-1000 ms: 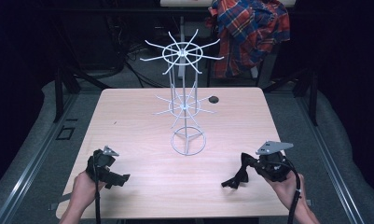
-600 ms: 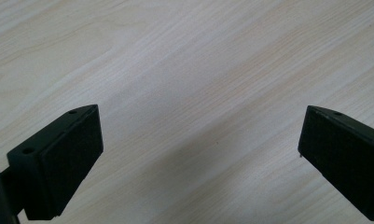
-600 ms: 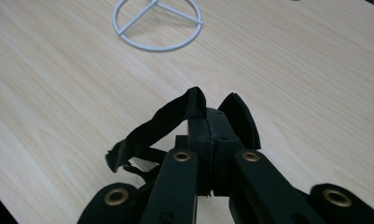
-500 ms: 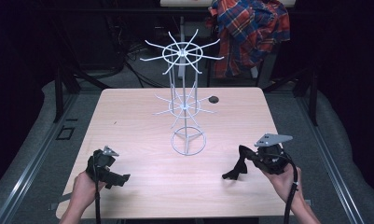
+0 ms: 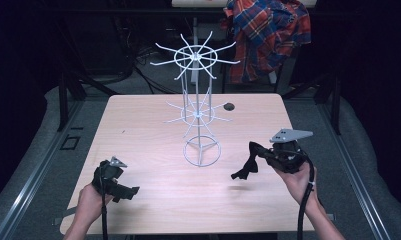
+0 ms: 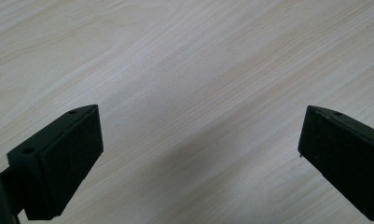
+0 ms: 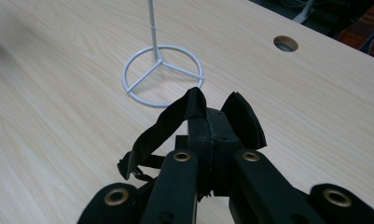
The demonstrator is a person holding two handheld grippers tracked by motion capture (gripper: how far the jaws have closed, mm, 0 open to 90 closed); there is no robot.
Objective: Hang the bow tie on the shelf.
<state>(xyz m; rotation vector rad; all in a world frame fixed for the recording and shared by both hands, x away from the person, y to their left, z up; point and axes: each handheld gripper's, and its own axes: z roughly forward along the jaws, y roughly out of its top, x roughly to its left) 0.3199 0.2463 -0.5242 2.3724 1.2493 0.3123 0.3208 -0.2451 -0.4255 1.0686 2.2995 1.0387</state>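
A white wire rack with two tiers of spoke hooks stands at the table's middle; its ring base lies just ahead in the right gripper view. My right gripper, at the table's right, is shut on a black fabric piece with a strap. The piece dangles off the jaws toward the left, above the wood. My left gripper rests low at the front left, jaws wide open over bare wood with nothing between them.
The light wooden table has a round cable hole at its back right. A plaid shirt hangs behind the table. Dark floor and metal rails surround the table.
My right gripper has risen and moved slightly toward the rack, carrying the black piece up off the table. The left gripper has stayed where it was.
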